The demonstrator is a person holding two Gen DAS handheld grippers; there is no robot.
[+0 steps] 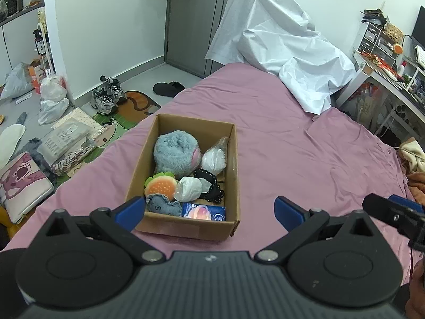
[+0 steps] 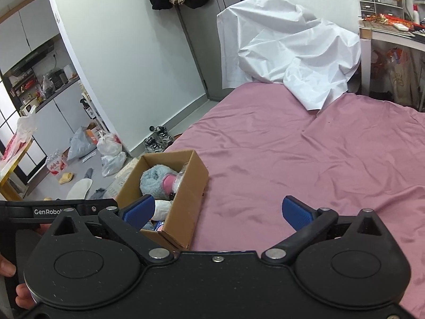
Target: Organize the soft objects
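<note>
Your left gripper [image 1: 209, 210] hangs over the near end of the box [image 1: 235, 164], jaws spread wide with nothing between the blue pads; one pad [image 1: 130, 211] overlaps the box's near left corner in the left wrist view, though you cannot tell from this angle whether it touches the cardboard. Your right gripper [image 2: 217, 211] is just as wide, released and empty, its pads over bare pink sheet [image 2: 305, 154] to the right of the box [image 2: 186, 199]. The box sits on the sheet near the bed's left edge, flaps gone or folded, and the soft things are all inside it. At the far end lies a fluffy blue plush [image 1: 175, 152] with a pink patch on its side, and beside it, against the right wall, a clear bag [image 1: 215, 156] of something white. Nearer you, a burger toy [image 1: 160, 184] rests against the left wall, touching a crumpled white wad [image 1: 190, 188] in the middle; a black lacy piece [image 1: 212, 186] lies right of that. At the near end a small grey-blue plush [image 1: 162, 206] sits by the left pad, with a blue packet [image 1: 204, 212] just beside it along the near wall. From the right wrist view only the blue plush [image 2: 155, 180] and a bit of the white wad show above the box wall. A white sheet [image 1: 279, 42] is heaped at the far end of the bed, well apart from the box.
</note>
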